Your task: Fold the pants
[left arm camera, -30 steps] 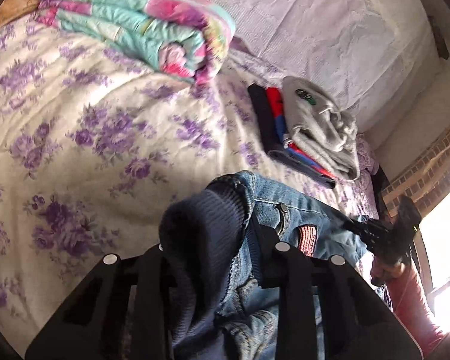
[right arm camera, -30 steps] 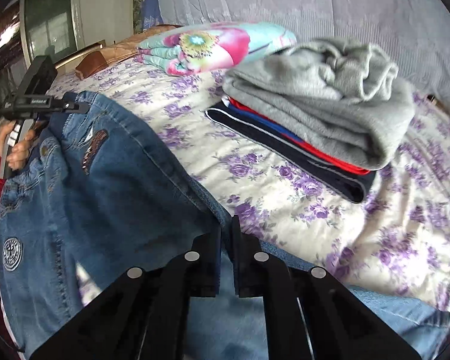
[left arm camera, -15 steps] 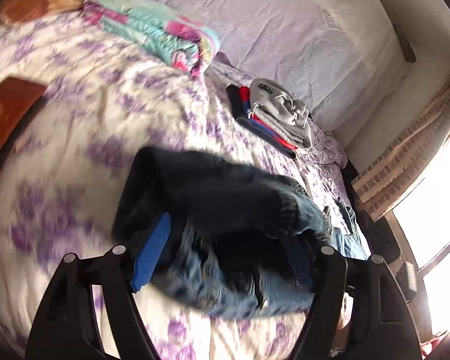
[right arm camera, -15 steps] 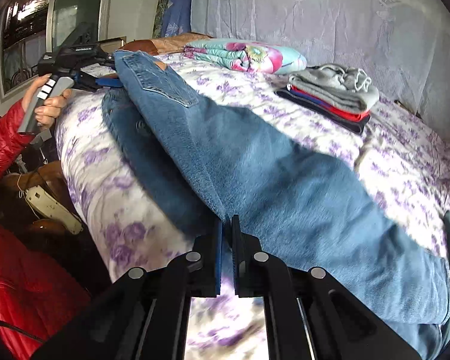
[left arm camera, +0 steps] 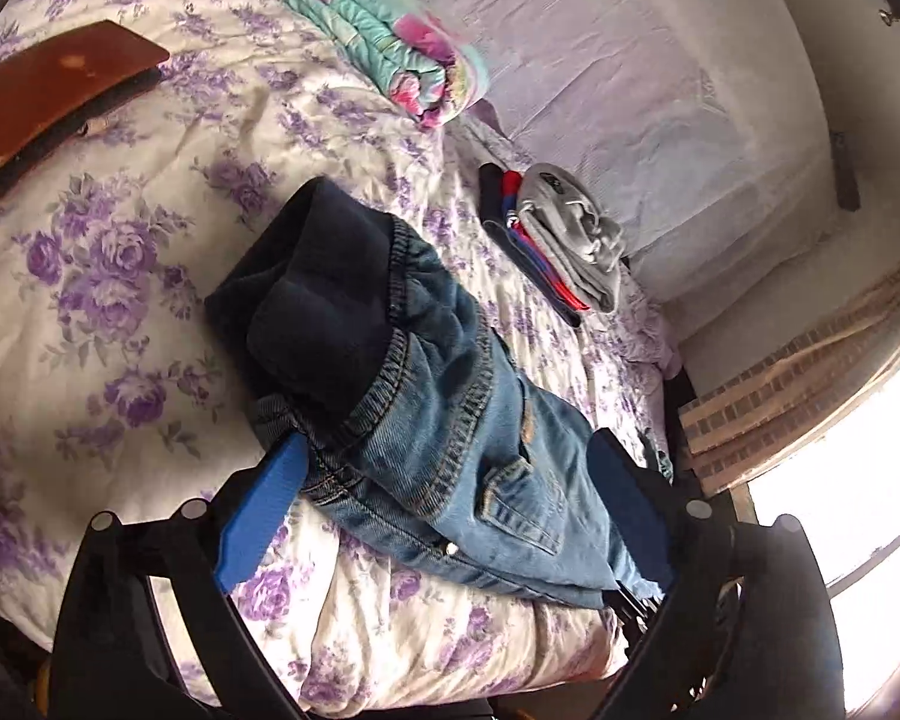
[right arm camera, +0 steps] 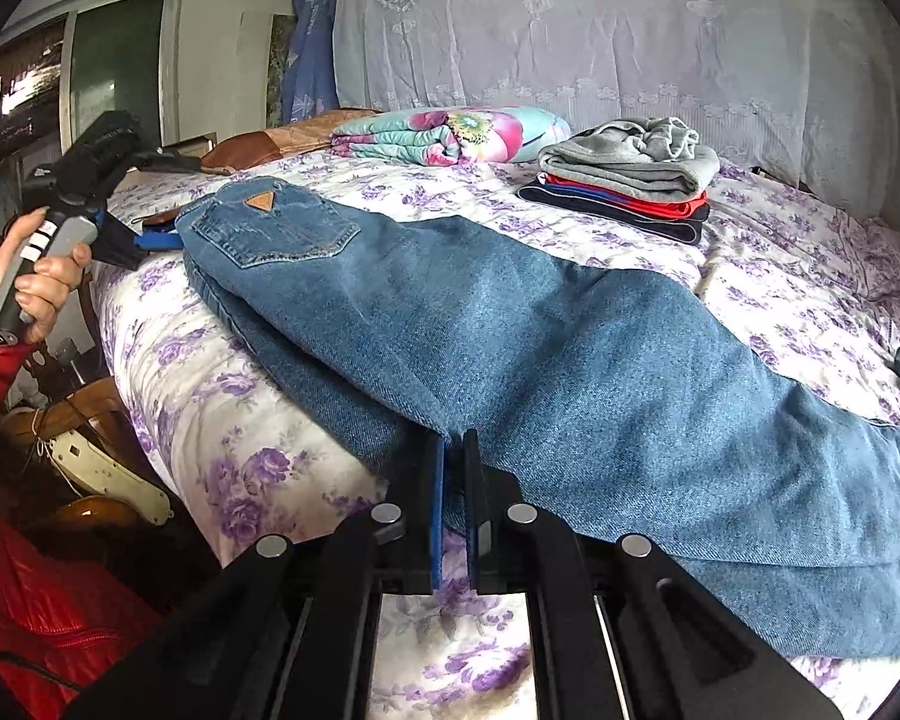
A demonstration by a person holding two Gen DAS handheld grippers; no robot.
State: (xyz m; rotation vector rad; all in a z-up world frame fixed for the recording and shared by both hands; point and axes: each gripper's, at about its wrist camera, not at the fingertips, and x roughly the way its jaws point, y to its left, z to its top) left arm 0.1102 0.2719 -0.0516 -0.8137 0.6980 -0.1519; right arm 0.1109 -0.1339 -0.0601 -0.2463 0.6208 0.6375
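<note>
Right gripper (right arm camera: pixel 453 468) at bottom centre, jaws pressed together pinching the jeans (right arm camera: pixel 510 360) edge. The jeans lie lengthwise across the floral bedsheet (right arm camera: pixel 210 420), mid-frame. Left gripper (left arm camera: pixel 444 516) jaws are opening, waistband between them, pads off the cloth. Behind: stack of folded clothes (right arm camera: pixel 624 180) upper right, rolled quilt (right arm camera: pixel 450 135) top centre, brown board (left arm camera: pixel 54 90) upper left.

A home bedroom: floral-sheeted bed (right arm camera: pixel 222 420), folded quilt (right arm camera: pixel 450 135), clothes pile (right arm camera: pixel 624 180).

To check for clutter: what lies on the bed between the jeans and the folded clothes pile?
Only bare floral bedsheet lies between the jeans and the folded clothes pile, seen in the right wrist view.
</note>
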